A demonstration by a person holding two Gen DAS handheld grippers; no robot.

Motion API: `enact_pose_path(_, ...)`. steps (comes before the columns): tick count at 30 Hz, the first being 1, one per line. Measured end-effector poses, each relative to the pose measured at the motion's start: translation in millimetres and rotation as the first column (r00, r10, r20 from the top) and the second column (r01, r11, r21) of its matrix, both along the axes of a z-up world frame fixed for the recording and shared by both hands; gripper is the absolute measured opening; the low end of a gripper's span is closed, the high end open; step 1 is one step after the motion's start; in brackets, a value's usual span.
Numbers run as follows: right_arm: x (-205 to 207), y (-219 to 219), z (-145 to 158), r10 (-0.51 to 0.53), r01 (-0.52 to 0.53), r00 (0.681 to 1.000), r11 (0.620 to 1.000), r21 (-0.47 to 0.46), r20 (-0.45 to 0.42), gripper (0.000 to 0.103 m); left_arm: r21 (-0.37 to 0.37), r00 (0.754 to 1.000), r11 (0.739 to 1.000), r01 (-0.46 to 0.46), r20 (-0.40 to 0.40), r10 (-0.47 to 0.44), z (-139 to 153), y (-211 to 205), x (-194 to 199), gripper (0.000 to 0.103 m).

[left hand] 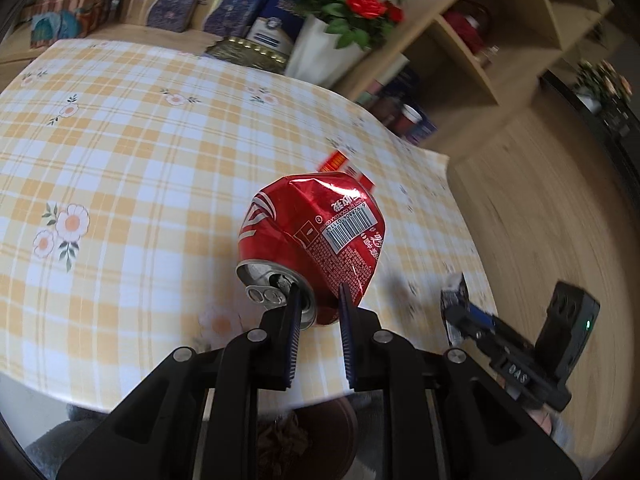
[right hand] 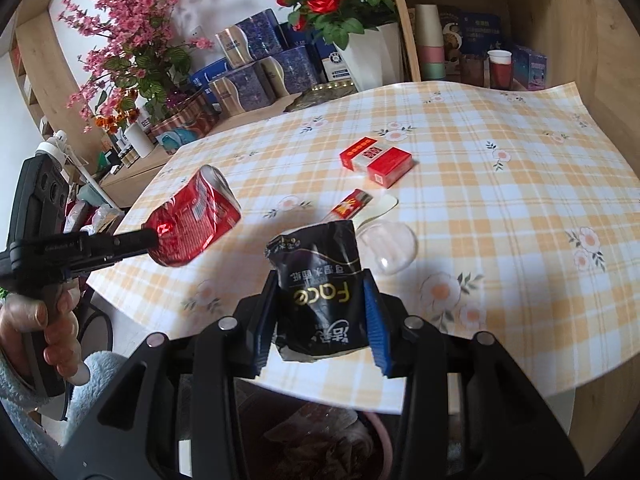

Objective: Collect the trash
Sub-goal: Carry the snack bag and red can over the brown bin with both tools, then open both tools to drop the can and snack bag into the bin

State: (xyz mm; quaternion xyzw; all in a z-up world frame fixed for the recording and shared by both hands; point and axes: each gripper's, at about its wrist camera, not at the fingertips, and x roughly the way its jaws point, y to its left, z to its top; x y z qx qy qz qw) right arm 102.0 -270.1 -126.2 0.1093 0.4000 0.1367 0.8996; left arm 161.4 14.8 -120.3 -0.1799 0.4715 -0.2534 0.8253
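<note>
At the left, the left tool (left hand: 318,300) has its jaws nipped almost together on the rim end of a crushed red can (left hand: 312,236), one finger inside the mouth and one outside — the can hangs clear above the table (left hand: 120,152). The right wrist view shows a hand (right hand: 56,320) in a fluffy pale sleeve on that tool's grip, and the can out past the table's near-left corner.

Further right, the right tool (right hand: 320,320) is part-closed on a crumpled black wrapper (right hand: 320,280), both blue pads pressed into its sides, lifted above the near edge of the checked cloth. Below both tools, past that edge, sits a dark round bin (right hand: 320,448) with crumpled scraps in it.

Only the right view shows what lies on the cloth: a red-and-white box (right hand: 376,162) mid-table, a small red packet (right hand: 352,204) nearer, and a clear plastic cup (right hand: 390,248) on its side just right of the wrapper. The cloth's right half lies bare. The left view catches only a sliver of red behind the can, but shows the wooden shelves (left hand: 500,52) standing just beyond the table's far right corner.
</note>
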Motion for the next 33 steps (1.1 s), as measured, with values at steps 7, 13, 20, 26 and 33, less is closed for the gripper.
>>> enact_pose_path(7, -45.2, 1.9, 14.5, -0.027, 0.027, 0.999, 1.0, -0.012, 0.026, 0.042, 0.022, 0.994, 0.995, 0.102, 0.026, -0.103, 2.6, -4.2, -54.3, 0.018)
enact_pose_path(13, -77.7, -3.3, 20.0, -0.052, 0.052, 0.998, 0.999, -0.006, 0.045, 0.042, 0.072, 0.974, 0.972, 0.222, 0.027, -0.224, -10.2, -16.8, -96.1, 0.017)
enact_pose_path(20, -98.0, -9.9, 14.6, -0.063, 0.063, 0.997, 0.998, -0.011, 0.036, 0.042, 0.174, 0.927, 0.911, 0.375, -0.066, -0.369, -47.4, -43.7, -126.9, 0.017)
enact_pose_path(26, -101.6, -19.2, 14.0, -0.079, 0.079, 0.996, 0.997, 0.002, 0.037, 0.042, 0.24, 0.884, 0.852, 0.465, -0.178, -0.432, -83.9, -63.6, -136.6, 0.017)
enact_pose_path(33, -103.6, -24.7, 8.0, -0.092, 0.092, 0.996, 0.996, 0.01, 0.021, 0.042, 0.258, 0.842, 0.812, 0.523, -0.305, -0.445, -129.5, -83.7, -127.9, 0.017)
